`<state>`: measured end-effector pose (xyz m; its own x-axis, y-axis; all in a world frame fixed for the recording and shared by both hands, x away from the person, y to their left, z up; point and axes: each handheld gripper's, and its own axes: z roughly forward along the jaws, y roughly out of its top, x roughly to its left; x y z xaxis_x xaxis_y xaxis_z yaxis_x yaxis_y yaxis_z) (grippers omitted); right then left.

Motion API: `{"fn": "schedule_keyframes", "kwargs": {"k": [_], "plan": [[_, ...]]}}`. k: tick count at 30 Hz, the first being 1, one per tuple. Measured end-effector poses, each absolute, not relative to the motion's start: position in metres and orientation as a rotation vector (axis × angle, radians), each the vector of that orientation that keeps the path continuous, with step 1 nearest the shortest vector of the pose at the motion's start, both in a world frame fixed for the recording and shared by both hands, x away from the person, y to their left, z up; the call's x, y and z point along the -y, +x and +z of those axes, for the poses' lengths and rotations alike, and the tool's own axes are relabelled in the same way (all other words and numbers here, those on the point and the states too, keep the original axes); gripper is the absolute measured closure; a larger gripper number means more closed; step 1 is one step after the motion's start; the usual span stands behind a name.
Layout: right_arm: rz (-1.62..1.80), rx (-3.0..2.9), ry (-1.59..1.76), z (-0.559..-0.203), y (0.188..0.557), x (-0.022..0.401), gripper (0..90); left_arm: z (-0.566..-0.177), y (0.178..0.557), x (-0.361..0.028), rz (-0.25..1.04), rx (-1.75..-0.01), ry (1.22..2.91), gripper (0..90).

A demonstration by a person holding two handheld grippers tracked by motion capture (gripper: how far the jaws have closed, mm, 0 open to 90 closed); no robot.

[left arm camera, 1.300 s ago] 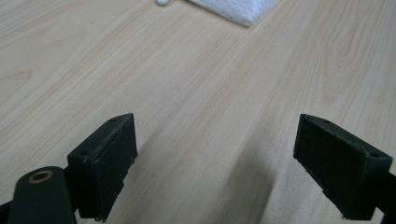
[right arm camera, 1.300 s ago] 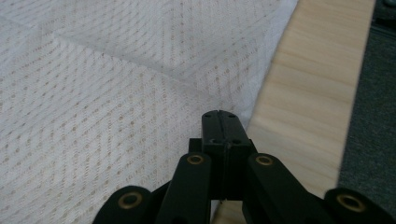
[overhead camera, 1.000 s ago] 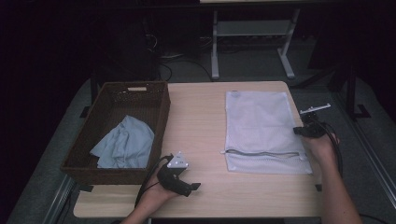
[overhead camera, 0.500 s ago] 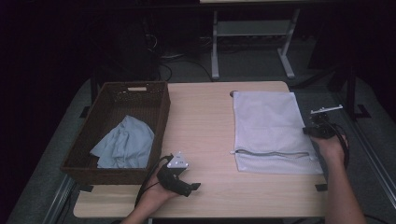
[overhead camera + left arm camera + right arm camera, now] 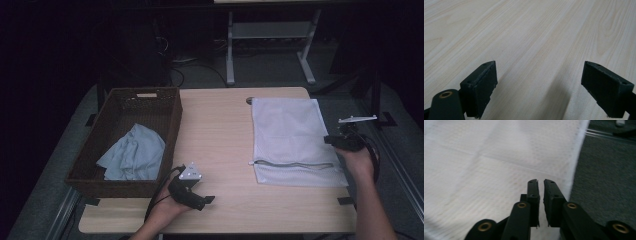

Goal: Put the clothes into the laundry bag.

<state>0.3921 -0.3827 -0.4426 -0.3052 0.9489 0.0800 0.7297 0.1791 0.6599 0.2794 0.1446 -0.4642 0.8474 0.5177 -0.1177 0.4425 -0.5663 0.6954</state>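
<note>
One woven basket (image 5: 125,140) stands at the left of the tabletop (image 5: 220,125), and one light-blue cloth (image 5: 132,155) lies crumpled inside it toward the near end. One white mesh laundry bag (image 5: 292,137) lies flat at the right of the tabletop, with one zipper (image 5: 292,164) running across near its front edge. There are two tongs, one per hand.

The left tongs (image 5: 207,200) rest at the front edge of the tabletop just beside the basket's near right corner; in the left gripper view (image 5: 539,85) the jaws stand wide apart over bare wood, holding nothing. The right tongs (image 5: 330,140) hang at the bag's right edge; in the right gripper view (image 5: 541,195) the jaws show a narrow slit between them with nothing clamped, the mesh lying below them.

Against the earlier frames, the bag has shifted rightward and now sits squarer to the tabletop edge. The right tongs have gone right with it and have just been opening slightly, letting the mesh go. The left tongs have not moved.

The tabletop is pale wood grain with a small round grommet (image 5: 249,100) near the far edge. Grey carpet surrounds it; the dim background shows what appears to be a white metal frame (image 5: 270,50).
</note>
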Motion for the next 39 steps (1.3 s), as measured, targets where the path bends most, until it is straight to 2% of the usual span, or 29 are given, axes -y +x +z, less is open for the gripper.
{"fn": "schedule_keyframes", "kwargs": {"k": [4,6,7,11,12,13,28,39], "plan": [[0.921,-2.116,1.552,-0.437,0.379,0.371,62.1,-0.464,0.279,-0.144,0.127,-0.693,2.259,12.8],[0.933,-2.123,1.547,-0.436,0.374,0.368,59.2,-0.464,0.279,-0.144,0.126,-0.696,2.256,12.8],[0.937,-2.142,1.535,-0.435,0.366,0.363,53.0,-0.464,0.279,-0.145,0.130,-0.689,2.262,12.8],[0.938,-2.167,1.504,-0.435,0.354,0.356,48.8,-0.464,0.279,-0.145,0.127,-0.692,2.261,13.0],[0.954,-2.173,1.486,-0.435,0.345,0.353,43.3,-0.464,0.279,-0.144,0.124,-0.694,2.261,13.1],[0.964,-2.178,1.477,-0.435,0.340,0.352,41.6,-0.463,0.279,-0.144,0.120,-0.696,2.262,13.1],[1.078,-2.264,1.319,-0.438,0.273,0.316,24.5,-0.464,0.279,-0.143,0.118,-0.692,2.267,13.1],[1.126,-2.283,1.229,-0.453,0.234,0.291,14.0,-0.459,0.275,-0.139,0.108,-0.653,2.275,12.2]]}}
